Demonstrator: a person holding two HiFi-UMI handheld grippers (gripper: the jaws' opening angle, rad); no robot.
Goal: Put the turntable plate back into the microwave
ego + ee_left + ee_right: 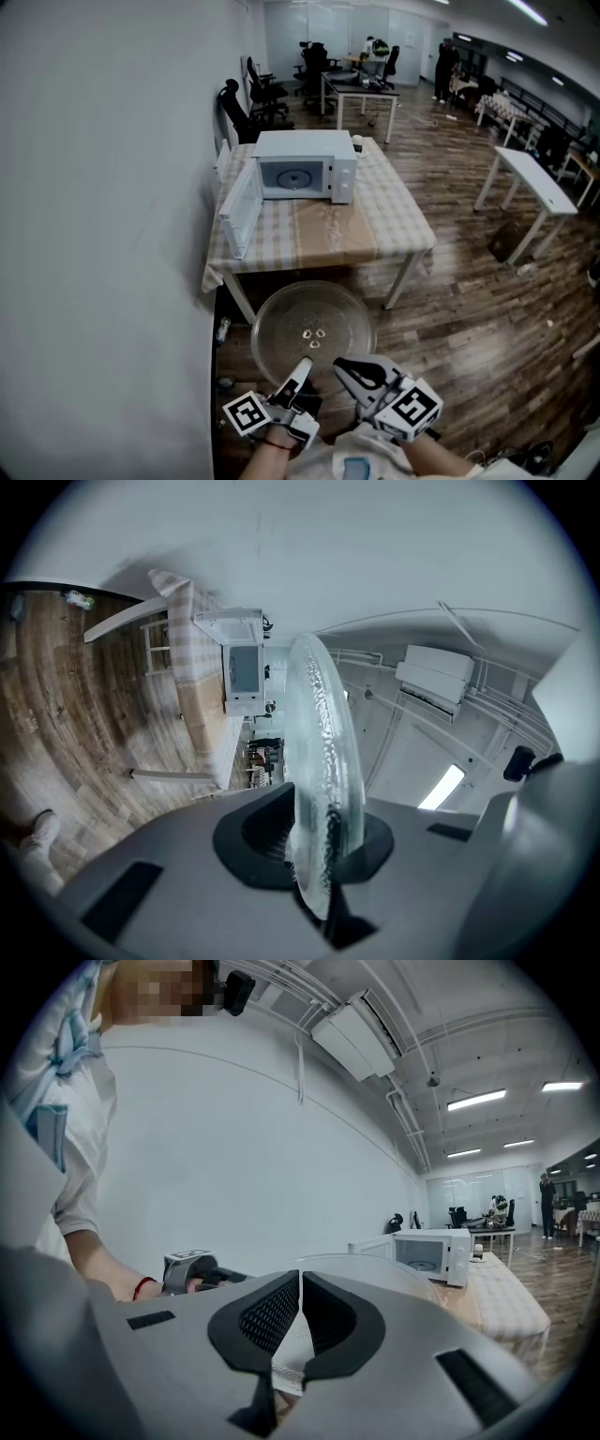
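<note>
A plain white wall [103, 206] fills the left of the head view, and a dark wood-plank floor [469, 291] runs away to the right, with black office chairs [246, 108] and a white desk [530, 178] standing well back in the room. Against the wall stands the worktop [398, 230], covered with a pale checked cloth [272, 239]. At its far end sits the white microwave [305, 164]. Its door [239, 211] is swung wide open toward the wall, so the cavity faces the person. The clear glass turntable plate [312, 323] is not on the worktop. It is held roughly level in the air on the near side, in front of the worktop's near edge and well apart from the microwave. The left tool [302, 367] grips the plate at its near rim. In the left gripper view the glass stands edge-on between the two dark pads, which press on it from both sides. The right tool [352, 367] sits just beside the left one, at the same near rim. Its jaws are drawn together with only a thin slit between them, and no glass is pinched there. Whether its tips touch the plate I cannot tell. Three small nubs [312, 336] cluster at the middle of the plate.
</note>
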